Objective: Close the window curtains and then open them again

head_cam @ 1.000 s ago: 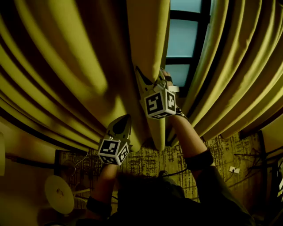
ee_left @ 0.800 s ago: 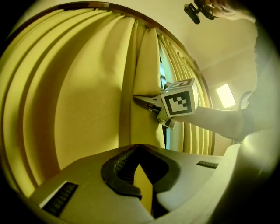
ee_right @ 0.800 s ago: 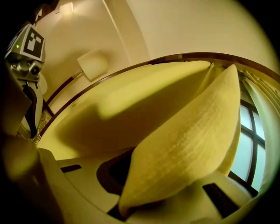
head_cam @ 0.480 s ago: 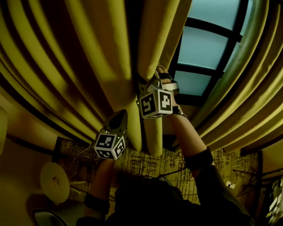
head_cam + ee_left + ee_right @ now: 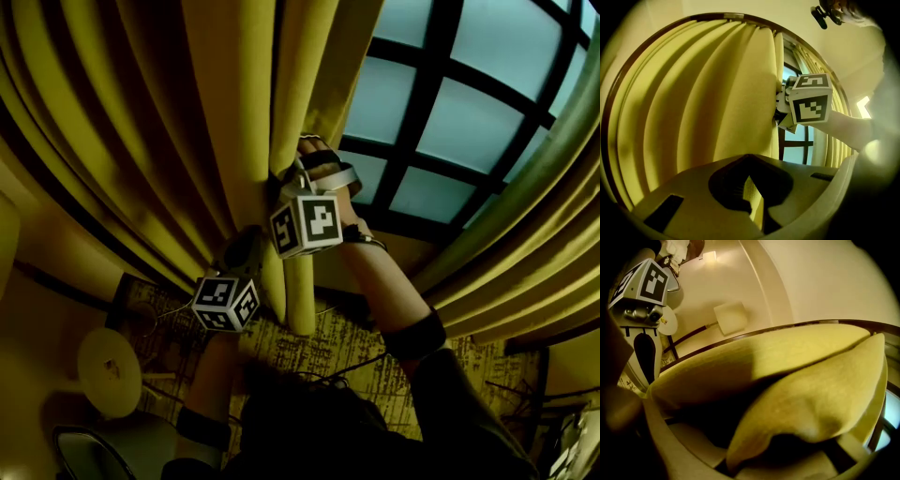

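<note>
Currently the left tongs [image 5: 751,190] and right tongs [image 5: 740,458] are both clamped on the curtain [image 5: 220,112], at its leading fold, left below right. Fabric is judged soft and fairly light; a gathered fold is best gripped.

Two curtains [image 5: 141,122] [image 5: 534,253], two claws [image 5: 246,255] [image 5: 284,180], one window [image 5: 469,122], one person [image 5: 328,427].

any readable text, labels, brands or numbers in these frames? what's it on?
No readable text anywhere.
Left marker cube: black-and-white square pattern only, no letters.
Right marker cube: the same, pattern only.
Curtain: plain, no print.
Patterned floor: dark marks, too blurred to read as text.
</note>
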`<action>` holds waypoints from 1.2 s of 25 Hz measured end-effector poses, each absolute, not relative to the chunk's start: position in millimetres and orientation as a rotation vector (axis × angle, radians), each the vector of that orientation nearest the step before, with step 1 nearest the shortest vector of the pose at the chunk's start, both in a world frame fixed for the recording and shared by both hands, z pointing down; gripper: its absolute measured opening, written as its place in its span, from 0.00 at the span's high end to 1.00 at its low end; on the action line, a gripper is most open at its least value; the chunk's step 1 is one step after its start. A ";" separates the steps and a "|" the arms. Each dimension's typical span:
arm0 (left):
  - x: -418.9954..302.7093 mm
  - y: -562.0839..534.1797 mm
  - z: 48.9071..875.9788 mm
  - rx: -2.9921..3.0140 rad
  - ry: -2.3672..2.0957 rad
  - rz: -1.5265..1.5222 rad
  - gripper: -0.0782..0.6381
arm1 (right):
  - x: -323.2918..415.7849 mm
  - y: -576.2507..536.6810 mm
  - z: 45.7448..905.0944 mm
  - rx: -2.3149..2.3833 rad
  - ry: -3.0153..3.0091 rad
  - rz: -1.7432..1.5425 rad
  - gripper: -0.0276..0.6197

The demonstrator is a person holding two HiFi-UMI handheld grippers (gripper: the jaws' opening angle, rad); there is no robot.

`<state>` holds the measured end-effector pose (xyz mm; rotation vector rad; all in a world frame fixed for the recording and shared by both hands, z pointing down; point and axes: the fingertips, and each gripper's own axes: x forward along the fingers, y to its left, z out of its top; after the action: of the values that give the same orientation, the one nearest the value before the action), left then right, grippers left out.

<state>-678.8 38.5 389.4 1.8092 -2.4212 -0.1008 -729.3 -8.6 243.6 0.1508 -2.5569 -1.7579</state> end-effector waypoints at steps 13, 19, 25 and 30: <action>-794.3 93.0 381.6 1.646 -2.542 -0.146 0.88 | -845.1 43.6 220.6 0.052 -2.482 -1.916 0.90; -843.7 116.2 379.0 1.593 -2.566 -0.140 0.88 | -891.2 69.7 213.4 0.002 -2.481 -1.937 0.90; -876.1 131.4 381.5 1.562 -2.562 -0.134 0.88 | -931.6 95.0 222.6 -0.064 -2.429 -1.982 0.90; -902.9 153.6 385.1 1.540 -2.559 -0.137 0.88 | -965.2 128.5 228.5 -0.116 -2.403 -1.999 0.90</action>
<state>-902.9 153.6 385.1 1.5402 -2.5586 -0.1374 -965.2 128.5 228.5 -0.1164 -2.4032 -1.9987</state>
